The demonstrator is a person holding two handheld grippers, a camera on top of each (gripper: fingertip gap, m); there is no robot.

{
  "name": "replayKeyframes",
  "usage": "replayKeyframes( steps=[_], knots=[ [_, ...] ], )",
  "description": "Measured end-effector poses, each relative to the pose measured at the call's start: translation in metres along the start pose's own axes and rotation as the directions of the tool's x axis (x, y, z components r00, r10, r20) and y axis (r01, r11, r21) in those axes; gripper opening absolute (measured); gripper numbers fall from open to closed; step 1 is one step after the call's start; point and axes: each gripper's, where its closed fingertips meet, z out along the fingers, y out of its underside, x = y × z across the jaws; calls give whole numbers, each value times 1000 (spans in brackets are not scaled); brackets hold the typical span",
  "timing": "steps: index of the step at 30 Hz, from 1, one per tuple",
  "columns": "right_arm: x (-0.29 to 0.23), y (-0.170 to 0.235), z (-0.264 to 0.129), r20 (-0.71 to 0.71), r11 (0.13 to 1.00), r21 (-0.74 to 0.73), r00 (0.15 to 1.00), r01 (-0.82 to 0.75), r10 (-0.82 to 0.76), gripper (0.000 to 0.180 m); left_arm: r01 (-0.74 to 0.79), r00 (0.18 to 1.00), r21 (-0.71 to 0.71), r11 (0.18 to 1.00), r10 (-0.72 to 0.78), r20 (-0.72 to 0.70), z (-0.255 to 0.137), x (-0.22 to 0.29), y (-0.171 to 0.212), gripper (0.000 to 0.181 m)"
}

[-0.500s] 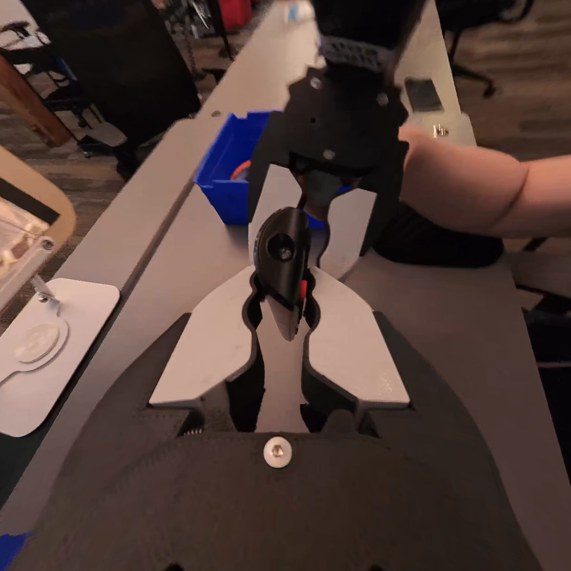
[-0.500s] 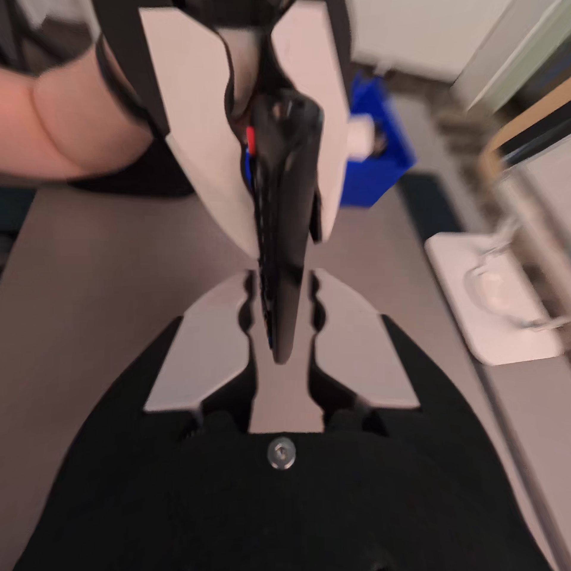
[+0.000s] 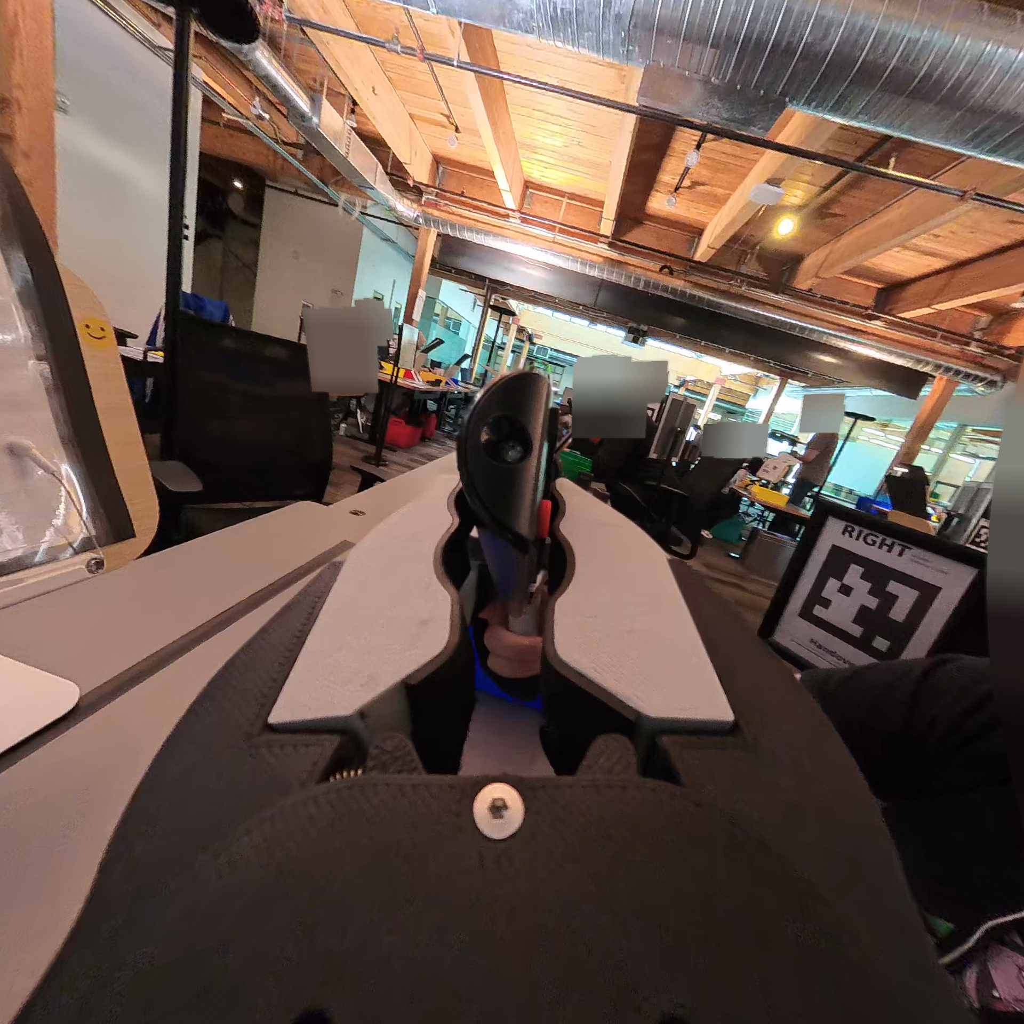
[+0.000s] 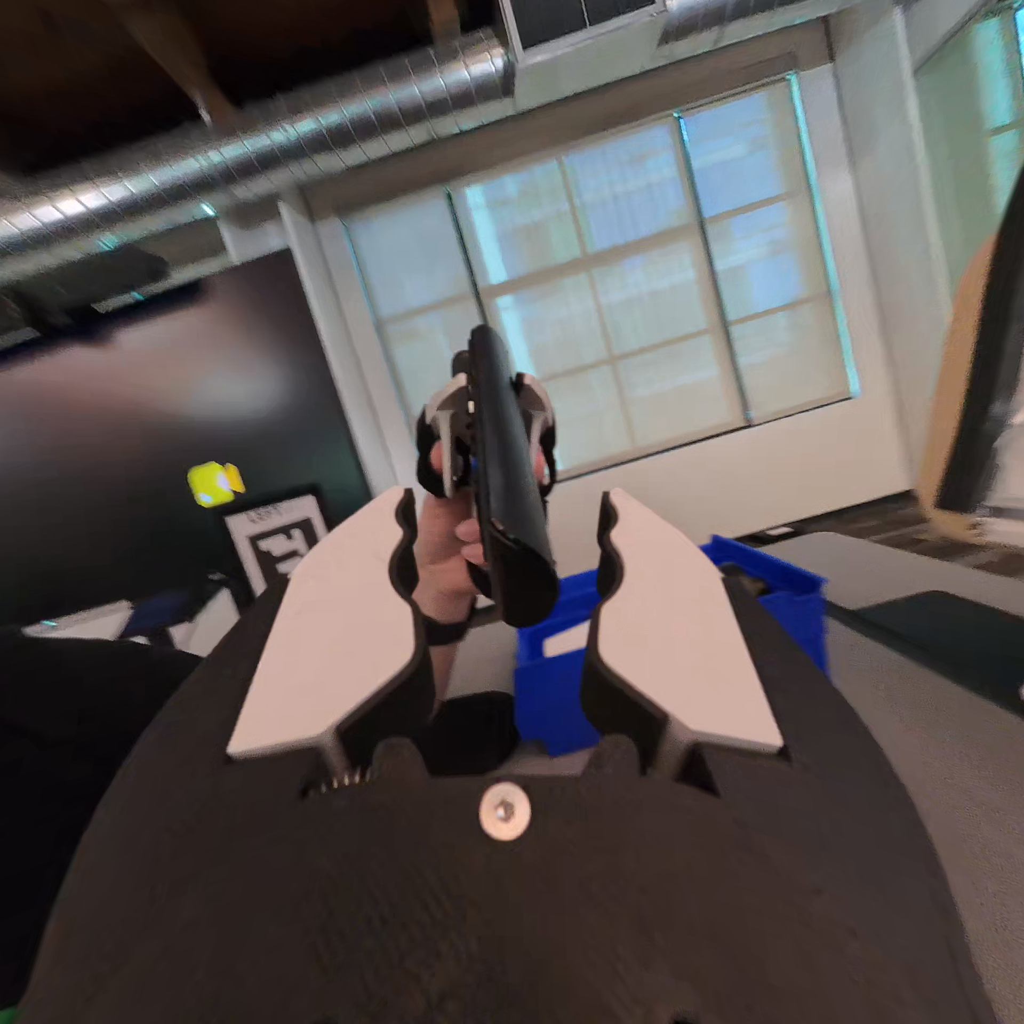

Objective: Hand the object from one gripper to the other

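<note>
The object is a black hand tool [image 3: 505, 449] with a round hole in its side and a small red part. My left gripper [image 3: 505, 521] is shut on it, and its top sticks up past the fingertips. In the right wrist view the left gripper [image 4: 487, 432] shows farther off, holding the same tool [image 4: 512, 498] upright with a hand [image 4: 443, 554] below it. My right gripper [image 4: 507, 498] is open wide and empty. The tool's near end hangs in the gap between the right fingers without touching them.
A blue bin [image 4: 776, 604] stands on the grey table [image 3: 166, 587] just beyond the right gripper, with a dark mat [image 4: 942, 626] to its right. Framed marker signs [image 3: 870, 598] [image 4: 277, 537] stand at the table's edges. A white plate [image 3: 27, 698] lies at the left. Tip to tip, the grippers are about 9 centimetres apart.
The right gripper's jaws have opened wide and let go of the tool. The left gripper still grips it. Both views have tilted up from the table towards the room and ceiling.
</note>
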Motion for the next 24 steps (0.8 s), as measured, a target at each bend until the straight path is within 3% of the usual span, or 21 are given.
replayKeyframes(
  steps=[2,4,8,10,12,15,18,20,21,24],
  knots=[
    [-3,1,2,30,998,23,998,-50,50,51,4,1000,-2,1000,-4,-4,3,2,3,24],
    [-3,4,1,38,999,3,998,-53,53,27,27,999,-8,1000,-28,-19,7,4,7,29],
    [10,2,-6,17,990,-56,992,-128,129,25,46,999,-23,999,-46,28,9,-8,15,39],
    [19,8,-11,-15,953,-30,954,-301,301,24,-44,993,-83,996,52,102,9,-21,20,44],
    [39,11,-18,-24,870,21,870,-493,493,25,-256,919,-201,946,303,253,2,-44,25,67],
    [72,30,-27,-113,782,78,774,-618,623,24,-547,650,-420,724,684,332,-4,-61,33,79],
    [88,48,-28,-213,765,88,739,-638,640,24,-675,288,-656,337,939,186,2,-71,63,79],
    [90,51,-29,-224,741,111,710,-662,668,24,-645,109,-760,78,994,10,5,-84,93,78],
    [91,52,-29,-228,731,123,697,-672,679,24,-619,51,-786,-10,997,-53,6,-91,105,77],
    [93,55,-29,-271,727,135,681,-673,680,24,-593,-111,-783,-186,983,-149,11,-102,121,65]
  ],
)
